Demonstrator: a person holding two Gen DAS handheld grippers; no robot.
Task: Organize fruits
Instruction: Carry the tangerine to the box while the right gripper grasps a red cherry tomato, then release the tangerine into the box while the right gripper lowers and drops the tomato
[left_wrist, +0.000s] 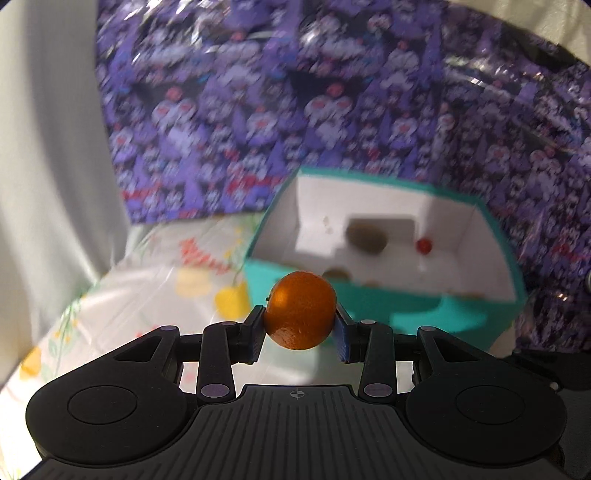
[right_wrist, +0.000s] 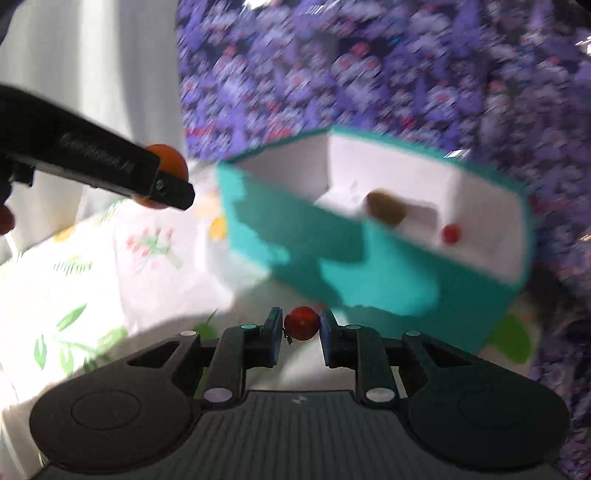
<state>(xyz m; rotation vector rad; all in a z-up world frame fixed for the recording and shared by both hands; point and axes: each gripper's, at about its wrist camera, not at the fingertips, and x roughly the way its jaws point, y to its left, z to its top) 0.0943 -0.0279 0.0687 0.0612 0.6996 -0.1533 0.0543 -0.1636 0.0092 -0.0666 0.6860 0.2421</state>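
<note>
**Two fruits gripped, box waiting ahead**

Left wrist view: left gripper (left_wrist: 301, 328) clamped on an orange fruit (left_wrist: 301, 310), pads pressing its two sides, fruit held clear of the table and lined up toward the teal box (left_wrist: 369, 299) beyond, probably for dropping in. Inside the box's white interior, a brown fruit (left_wrist: 367, 240) in a recess and a small red fruit (left_wrist: 424, 245) near it. Beneath, a white floral tablecloth (left_wrist: 155, 280); behind, a purple patterned sheet (left_wrist: 295, 110), blurred; pale curtain (left_wrist: 48, 147) at the left.

Right wrist view: right gripper (right_wrist: 302, 326) closed on a small red tomato-like fruit (right_wrist: 302, 323), pinched between both pads, aimed at the same box (right_wrist: 295, 240), which sits tilted and smeared by motion. Upper left, the other gripper (right_wrist: 162, 181) seen side-on with the orange fruit (right_wrist: 170, 158) between its fingers. Same floral cloth (right_wrist: 92, 277) below, same purple backdrop (right_wrist: 406, 74) behind.
</note>
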